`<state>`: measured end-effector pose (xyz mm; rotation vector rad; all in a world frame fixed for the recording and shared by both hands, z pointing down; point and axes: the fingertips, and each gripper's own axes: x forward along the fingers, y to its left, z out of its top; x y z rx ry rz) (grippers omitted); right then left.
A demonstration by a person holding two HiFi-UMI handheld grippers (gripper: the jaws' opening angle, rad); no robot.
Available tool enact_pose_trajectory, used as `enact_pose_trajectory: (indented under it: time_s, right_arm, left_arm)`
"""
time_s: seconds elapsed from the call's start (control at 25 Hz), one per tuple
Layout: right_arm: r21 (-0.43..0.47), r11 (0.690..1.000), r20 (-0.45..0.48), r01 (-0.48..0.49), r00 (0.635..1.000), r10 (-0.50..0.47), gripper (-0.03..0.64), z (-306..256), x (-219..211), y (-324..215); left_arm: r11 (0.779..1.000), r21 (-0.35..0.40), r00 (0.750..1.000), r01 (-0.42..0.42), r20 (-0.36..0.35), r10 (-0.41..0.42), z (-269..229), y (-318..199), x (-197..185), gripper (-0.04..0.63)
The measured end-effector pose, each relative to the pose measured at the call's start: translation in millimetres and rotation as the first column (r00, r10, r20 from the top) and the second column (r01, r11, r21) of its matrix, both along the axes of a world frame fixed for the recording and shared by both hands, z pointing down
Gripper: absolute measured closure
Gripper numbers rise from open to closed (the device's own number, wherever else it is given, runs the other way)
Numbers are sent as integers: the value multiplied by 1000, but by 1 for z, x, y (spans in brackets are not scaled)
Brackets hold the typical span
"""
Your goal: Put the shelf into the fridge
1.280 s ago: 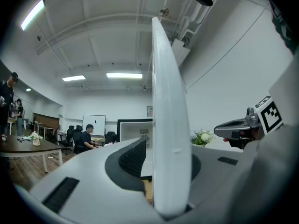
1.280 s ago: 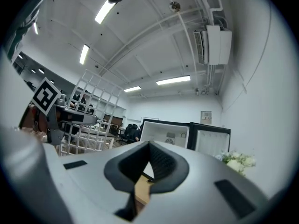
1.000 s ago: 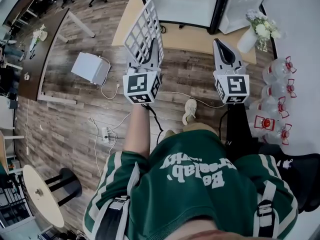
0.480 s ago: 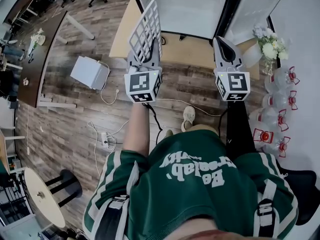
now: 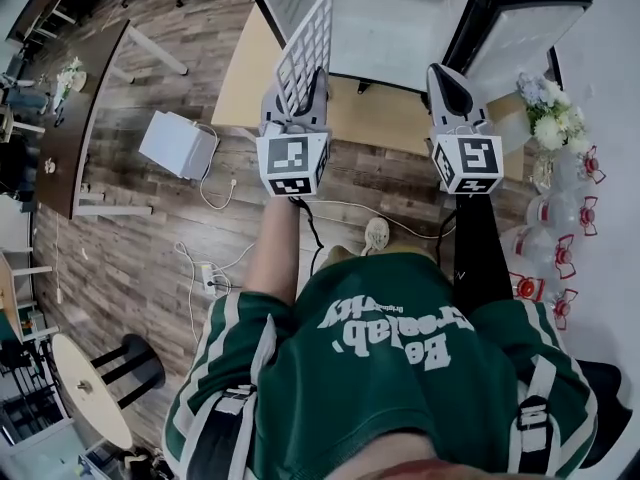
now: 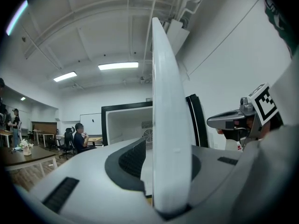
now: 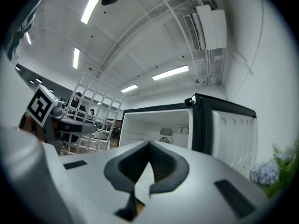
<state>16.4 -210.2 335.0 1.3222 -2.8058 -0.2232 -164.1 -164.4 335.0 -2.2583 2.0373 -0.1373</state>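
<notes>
A white wire-grid shelf (image 5: pixel 304 50) stands on edge, upright, with my left gripper (image 5: pixel 301 86) shut on its lower rim. In the left gripper view the shelf (image 6: pixel 167 125) shows edge-on between the jaws. The open fridge (image 5: pixel 395 23) lies straight ahead, its white inside bare, its black-edged door (image 5: pixel 522 30) swung out to the right. My right gripper (image 5: pixel 449 78) is level with the left one, to its right, shut with nothing in it. From the right gripper view I see the fridge (image 7: pixel 156 127), its door (image 7: pixel 233 132) and the shelf (image 7: pixel 99 107) at the left.
The fridge stands on a light wooden platform (image 5: pixel 248 80). A white box (image 5: pixel 178 143) and a power strip with cables (image 5: pixel 212 266) lie on the wood floor at the left. Flowers in a vase (image 5: pixel 548 120) and several water bottles (image 5: pixel 560 258) line the right side.
The fridge has come closer and shows more of its inside; the person has stepped toward it. Both grippers stay side by side, the left still holding the shelf.
</notes>
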Motion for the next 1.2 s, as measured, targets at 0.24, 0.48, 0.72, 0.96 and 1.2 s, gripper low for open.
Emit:
enact_pose_trajectory:
  time_s: [0.24,0.48,0.72,0.96,1.2]
  right_arm:
    - [-6,1000,15,12,1000,-12,615,1,-6,-21]
    - [-12,1000,28,-12,1000,12,615,2,-5,-30]
    - [-21,998,24,-58,998,58,615,3,-3,-34]
    - [-27,994,18,-108,994,108,615,4,-3,-34]
    - [-14,993,4,-120,993,120,614,2,-12,-31]
  left_arm:
    - [1000,3,999,-8,32,8,1,-26,1,518]
    - [1000,5,997,-26,68,26,1,-40,1,519]
    - [999,0,993,-54,102,54,1,-53,-3,518]
    - [999,5,969,-43,244,41,-5,-66,-14,518]
    - [999,32,883,-24,470,6,-13,-75,-13,518]
